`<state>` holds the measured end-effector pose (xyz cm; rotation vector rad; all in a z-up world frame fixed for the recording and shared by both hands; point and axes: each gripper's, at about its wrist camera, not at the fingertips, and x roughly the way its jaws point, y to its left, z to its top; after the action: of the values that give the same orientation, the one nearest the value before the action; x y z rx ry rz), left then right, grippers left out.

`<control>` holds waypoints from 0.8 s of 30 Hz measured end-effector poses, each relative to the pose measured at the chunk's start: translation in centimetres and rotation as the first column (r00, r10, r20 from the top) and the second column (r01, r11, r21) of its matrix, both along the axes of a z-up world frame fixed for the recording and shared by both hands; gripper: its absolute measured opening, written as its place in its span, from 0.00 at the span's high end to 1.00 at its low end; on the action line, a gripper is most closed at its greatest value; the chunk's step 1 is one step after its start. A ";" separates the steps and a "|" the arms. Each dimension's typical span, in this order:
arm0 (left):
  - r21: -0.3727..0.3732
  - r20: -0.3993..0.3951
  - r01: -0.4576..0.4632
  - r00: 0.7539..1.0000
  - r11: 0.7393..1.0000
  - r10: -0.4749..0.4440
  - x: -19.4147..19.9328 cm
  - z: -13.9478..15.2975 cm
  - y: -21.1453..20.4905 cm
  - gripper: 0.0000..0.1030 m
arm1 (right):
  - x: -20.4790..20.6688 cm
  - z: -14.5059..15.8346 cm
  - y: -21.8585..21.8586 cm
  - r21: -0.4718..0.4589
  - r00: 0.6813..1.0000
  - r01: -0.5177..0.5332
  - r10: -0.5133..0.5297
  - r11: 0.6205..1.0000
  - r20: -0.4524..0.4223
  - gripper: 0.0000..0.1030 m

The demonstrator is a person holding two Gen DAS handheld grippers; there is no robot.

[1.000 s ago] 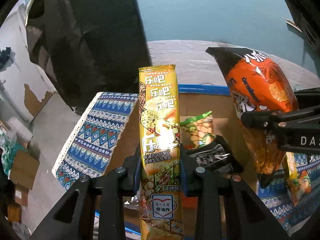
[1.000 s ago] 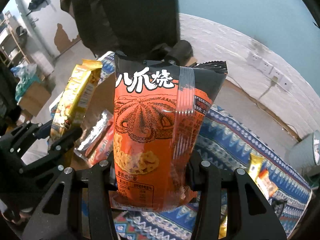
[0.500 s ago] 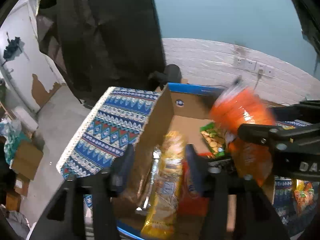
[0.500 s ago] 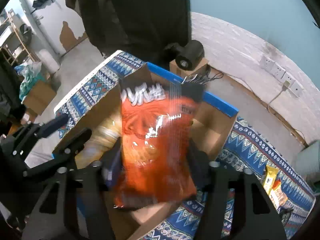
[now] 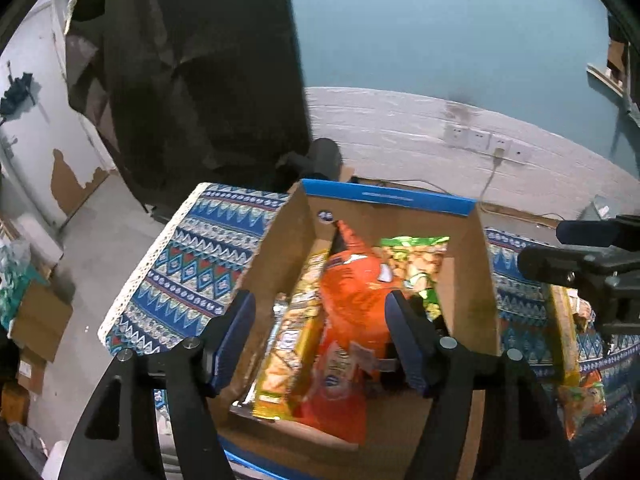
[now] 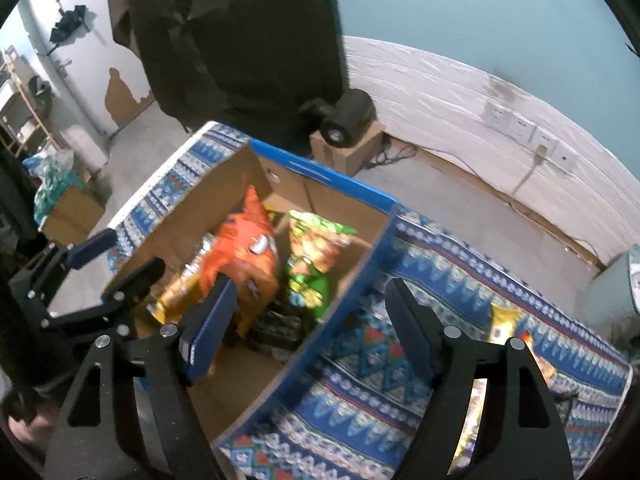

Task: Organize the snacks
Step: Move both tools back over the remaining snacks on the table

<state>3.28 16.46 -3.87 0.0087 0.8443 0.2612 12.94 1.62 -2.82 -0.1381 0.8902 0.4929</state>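
The cardboard box on the patterned cloth had just been given two more packets. The orange octopus-snack bag, gripped a second before, was seen lying inside, released by the right gripper, whose jaws were opening with nothing between them. The yellow packet had likewise been dropped alongside; the left gripper was opening too, empty. Further packets remained on the cloth.
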 end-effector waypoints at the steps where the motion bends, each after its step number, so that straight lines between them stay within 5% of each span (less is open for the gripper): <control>1: 0.002 -0.001 0.007 1.000 1.000 -0.007 0.1 0.0 -0.4 0.34 | -0.1 -0.1 -0.7 -0.007 1.000 0.009 -0.009 1.000 0.000 0.25; 24: 0.074 -0.062 0.283 0.958 0.956 -0.279 1.3 -0.2 -14.7 0.25 | -2.9 -1.3 -16.0 -0.064 0.981 0.191 -0.192 0.979 -0.016 0.23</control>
<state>4.55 1.75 -4.09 0.2118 0.8714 0.0271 10.08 -14.41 -4.13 -0.1027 0.9305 0.2874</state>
